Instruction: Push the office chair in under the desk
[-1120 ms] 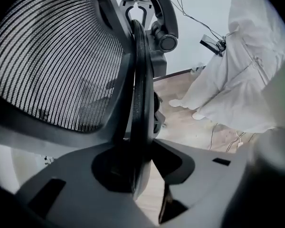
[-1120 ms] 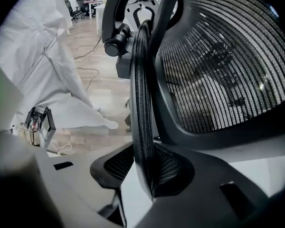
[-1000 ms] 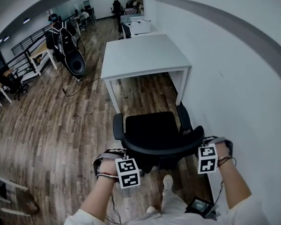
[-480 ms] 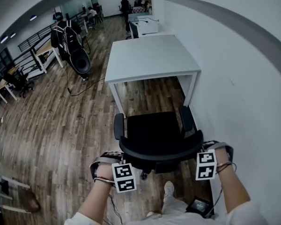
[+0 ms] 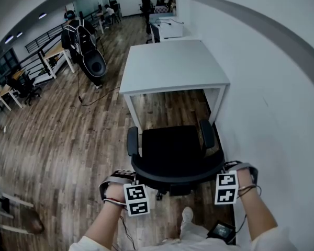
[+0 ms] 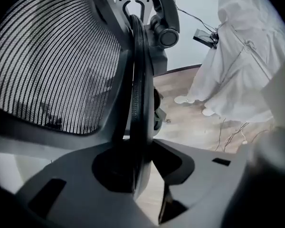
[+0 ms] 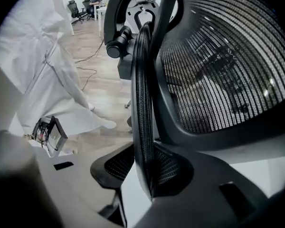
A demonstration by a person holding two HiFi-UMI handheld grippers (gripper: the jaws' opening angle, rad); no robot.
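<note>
Head view: office chair (image 5: 172,150) just short of white desk (image 5: 172,67), seat not yet under. My left gripper (image 5: 137,182) and right gripper (image 5: 224,171) at backrest corners, for straight push.
Left gripper view: jaws pinch backrest rim (image 6: 137,141).
Right gripper view: jaws clamp backrest rim (image 7: 145,160) likewise.

We find the gap under the tabletop (image 5: 174,67) at upper centre open between its left leg (image 5: 132,111) and right leg (image 5: 218,102), with bare floor (image 5: 170,109) ahead of the office chair (image 5: 172,149), the wall (image 5: 275,103) hemming in the right side, and wide free boards at left.
</note>
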